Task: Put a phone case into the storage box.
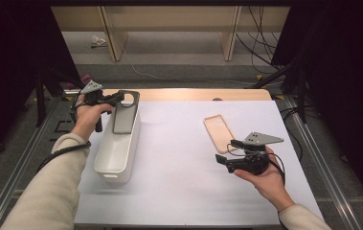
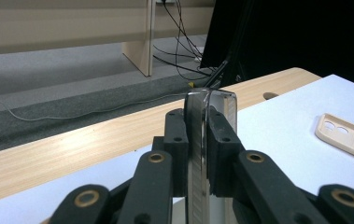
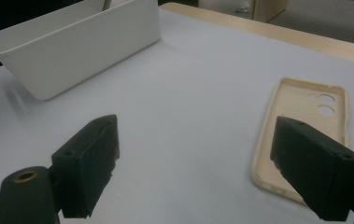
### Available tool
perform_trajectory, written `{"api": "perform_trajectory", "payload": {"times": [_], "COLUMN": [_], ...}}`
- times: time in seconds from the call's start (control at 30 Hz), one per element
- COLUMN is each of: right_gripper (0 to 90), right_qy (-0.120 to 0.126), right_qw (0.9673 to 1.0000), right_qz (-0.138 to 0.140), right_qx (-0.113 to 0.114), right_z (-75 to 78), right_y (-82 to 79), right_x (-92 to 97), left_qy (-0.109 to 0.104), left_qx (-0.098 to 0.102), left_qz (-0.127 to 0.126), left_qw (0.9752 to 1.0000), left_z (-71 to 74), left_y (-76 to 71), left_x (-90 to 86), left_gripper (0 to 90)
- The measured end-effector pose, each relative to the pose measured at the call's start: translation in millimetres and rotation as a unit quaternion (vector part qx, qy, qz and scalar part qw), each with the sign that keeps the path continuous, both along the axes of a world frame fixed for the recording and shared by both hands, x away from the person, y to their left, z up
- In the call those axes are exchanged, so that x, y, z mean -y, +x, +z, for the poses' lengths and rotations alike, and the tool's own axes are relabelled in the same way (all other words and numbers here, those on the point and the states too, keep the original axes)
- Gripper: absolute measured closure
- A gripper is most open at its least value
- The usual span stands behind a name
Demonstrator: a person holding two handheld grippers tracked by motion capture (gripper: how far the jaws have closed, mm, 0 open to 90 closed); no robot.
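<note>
On the white tabletop (image 1: 179, 158), the left tongs (image 1: 114, 99) grip a dark phone case (image 1: 124, 114) over the white bin (image 1: 117, 148). The right tongs (image 1: 224, 159) gape empty beside a beige phone case (image 1: 219, 132). Pinched by one edge, the dark case could swing and catch the bin's rim.

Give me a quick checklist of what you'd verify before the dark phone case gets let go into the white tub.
1. Left tool clamped on dark phone case: ok.
2. Case over white tub: ok, lower end inside.
3. Tub floor free beneath: cannot tell, partly hidden.
4. Right tool out of the way: ok, open, at the table's right.
5. Beige phone case away from the tub: ok, flat on the white mat.
</note>
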State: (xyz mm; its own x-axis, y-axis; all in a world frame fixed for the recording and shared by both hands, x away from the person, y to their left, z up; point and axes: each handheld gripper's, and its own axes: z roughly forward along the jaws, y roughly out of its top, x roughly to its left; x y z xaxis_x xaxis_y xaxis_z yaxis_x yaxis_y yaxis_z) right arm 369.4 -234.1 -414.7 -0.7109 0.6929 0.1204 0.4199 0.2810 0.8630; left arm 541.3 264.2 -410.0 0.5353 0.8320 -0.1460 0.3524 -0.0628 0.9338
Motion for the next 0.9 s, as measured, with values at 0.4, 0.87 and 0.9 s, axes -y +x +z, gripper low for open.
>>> {"api": "perform_trajectory", "payload": {"times": [0.4,0.87,0.9], "right_gripper": [16.4,16.4,16.4], "right_qy": [0.000,0.000,0.000], "right_qw": [1.0000,1.0000,1.0000], "right_qz": [0.001,0.002,0.002], "right_qx": [-0.001,-0.002,-0.003], "right_z": [-0.2,-0.5,-0.6], "right_y": [0.0,0.1,0.2], "right_x": [-0.4,-0.6,-0.5], "left_qy": [0.029,0.051,0.052], "left_qx": [-0.007,-0.019,-0.020], "left_qz": [0.007,0.022,0.024], "left_qw": [0.9995,0.9983,0.9982], "left_z": [0.3,-2.5,-2.7], "left_y": [1.0,5.4,5.7], "left_x": [-0.6,-1.6,-1.4], "left_gripper": [77.9,74.4,74.0]}}
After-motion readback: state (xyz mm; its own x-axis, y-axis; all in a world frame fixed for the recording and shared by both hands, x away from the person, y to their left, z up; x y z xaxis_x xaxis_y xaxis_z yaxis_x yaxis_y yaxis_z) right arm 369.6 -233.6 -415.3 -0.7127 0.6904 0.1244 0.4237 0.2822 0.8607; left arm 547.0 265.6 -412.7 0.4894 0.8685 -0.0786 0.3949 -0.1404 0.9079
